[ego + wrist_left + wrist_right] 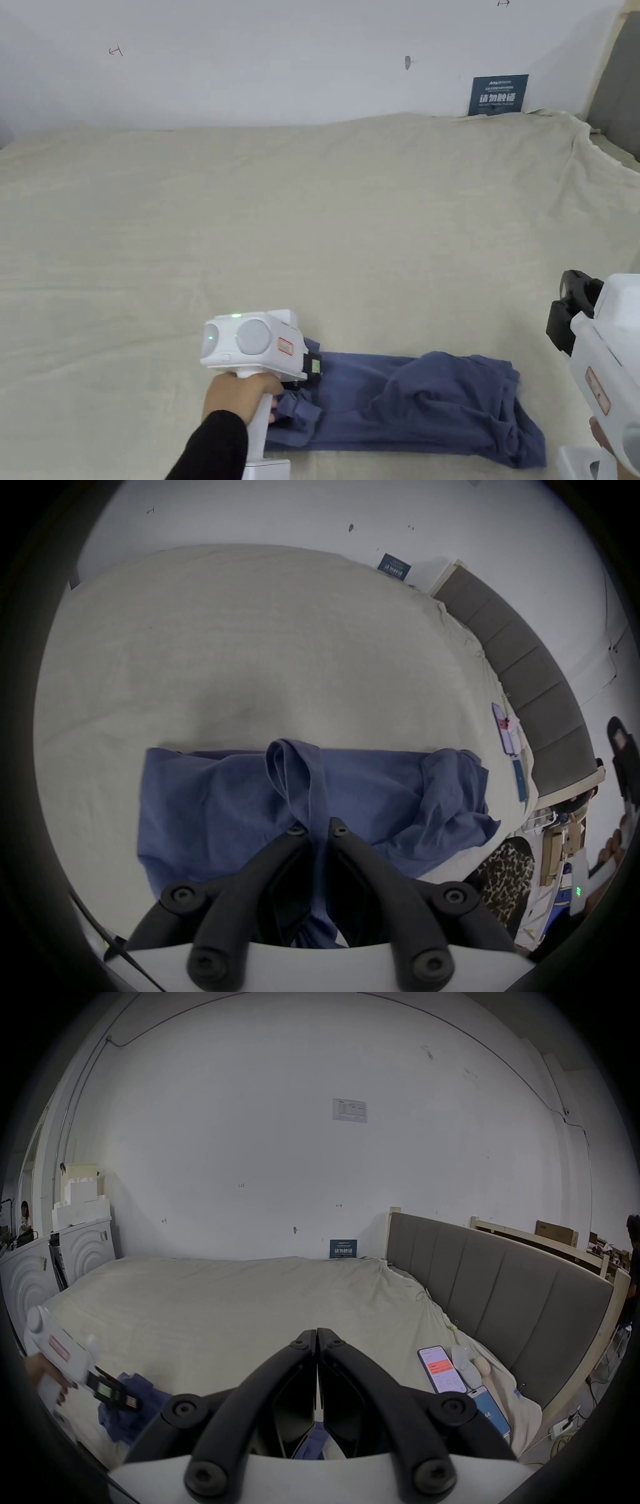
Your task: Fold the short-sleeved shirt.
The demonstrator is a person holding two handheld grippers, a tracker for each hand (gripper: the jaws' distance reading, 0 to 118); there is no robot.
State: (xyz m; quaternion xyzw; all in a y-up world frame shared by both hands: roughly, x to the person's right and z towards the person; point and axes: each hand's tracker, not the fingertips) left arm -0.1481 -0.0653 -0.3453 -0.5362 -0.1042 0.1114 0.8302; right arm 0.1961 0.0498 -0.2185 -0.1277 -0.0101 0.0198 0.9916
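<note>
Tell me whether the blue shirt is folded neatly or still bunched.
Partly folded, still bunched. The shirt lies as a narrow band on the bed sheet, rumpled at its right end, with a fold of cloth pinched in the left gripper.

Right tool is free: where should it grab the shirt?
Probably the shirt's loose right end, coming from the right, jaws across the hem. That end lies rumpled with raised edges, nearest the right tool; the left tool pinches the other end.

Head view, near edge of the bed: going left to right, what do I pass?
The person's hand on the left gripper, whose jaws pinch the left end of the blue shirt → the shirt lying along the beige sheet → bare sheet → the right gripper, held apart from the shirt.
</note>
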